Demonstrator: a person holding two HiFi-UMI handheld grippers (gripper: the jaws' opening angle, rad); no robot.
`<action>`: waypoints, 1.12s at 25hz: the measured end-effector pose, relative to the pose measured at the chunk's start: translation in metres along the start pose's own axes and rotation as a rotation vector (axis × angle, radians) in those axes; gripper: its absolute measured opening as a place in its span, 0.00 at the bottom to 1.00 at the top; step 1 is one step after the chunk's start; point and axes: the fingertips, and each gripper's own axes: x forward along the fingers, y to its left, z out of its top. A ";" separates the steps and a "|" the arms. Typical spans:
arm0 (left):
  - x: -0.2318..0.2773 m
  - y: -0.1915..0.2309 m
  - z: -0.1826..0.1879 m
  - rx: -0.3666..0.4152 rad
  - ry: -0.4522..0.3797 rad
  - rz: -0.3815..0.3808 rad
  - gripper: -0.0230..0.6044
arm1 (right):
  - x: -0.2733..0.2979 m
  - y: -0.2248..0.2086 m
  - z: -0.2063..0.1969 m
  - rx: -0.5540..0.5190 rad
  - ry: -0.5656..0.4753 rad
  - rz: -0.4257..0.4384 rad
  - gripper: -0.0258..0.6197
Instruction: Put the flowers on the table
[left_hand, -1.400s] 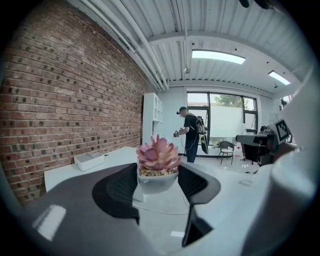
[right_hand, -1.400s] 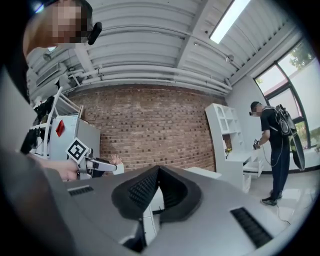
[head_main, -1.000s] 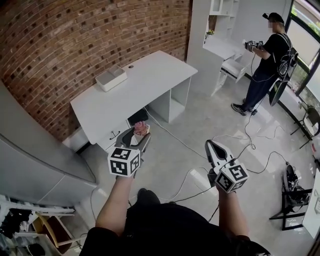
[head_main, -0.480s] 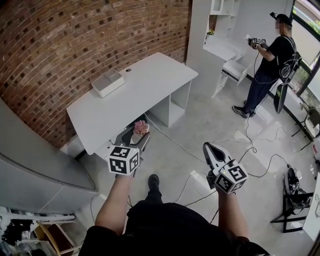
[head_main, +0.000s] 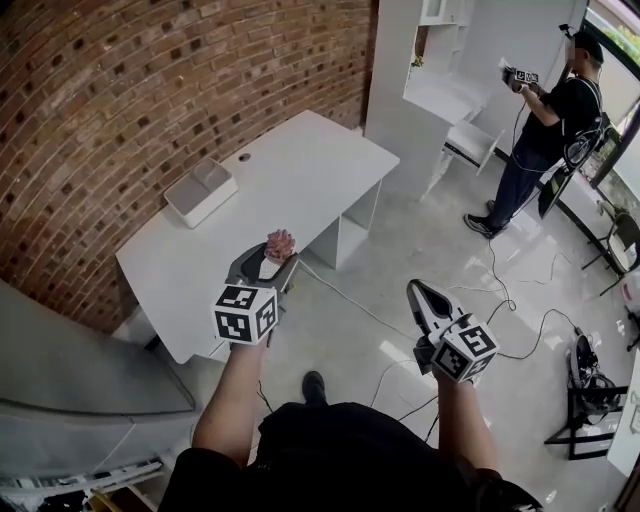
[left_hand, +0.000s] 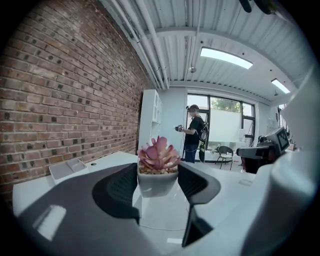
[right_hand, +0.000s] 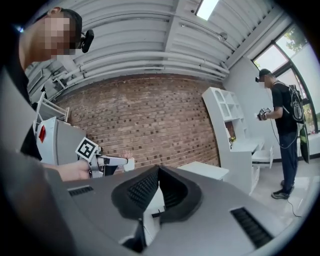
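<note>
1. Our left hand-held gripper (head_main: 266, 266) is clamped on the white pot of flowers (head_main: 281, 243), held upright so nothing spills, by the near edge of the bench (head_main: 300, 170).
2. Our right hand-held gripper (head_main: 424, 298), jaws together and empty, hangs to the right over the floor, out of the way.

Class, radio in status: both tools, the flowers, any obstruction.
Left tool shut on small white pot of pink succulent, near white desk edge. Right tool shut, empty. Pale tray at desk's back.
</note>
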 end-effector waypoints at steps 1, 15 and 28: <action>0.008 0.010 0.003 -0.005 -0.002 -0.004 0.45 | 0.013 -0.003 0.001 -0.001 0.008 -0.002 0.06; 0.064 0.114 0.002 -0.051 0.037 -0.004 0.45 | 0.123 -0.018 -0.013 0.053 0.058 0.001 0.06; 0.134 0.145 0.013 -0.063 0.073 0.114 0.45 | 0.207 -0.101 -0.014 0.122 0.052 0.126 0.06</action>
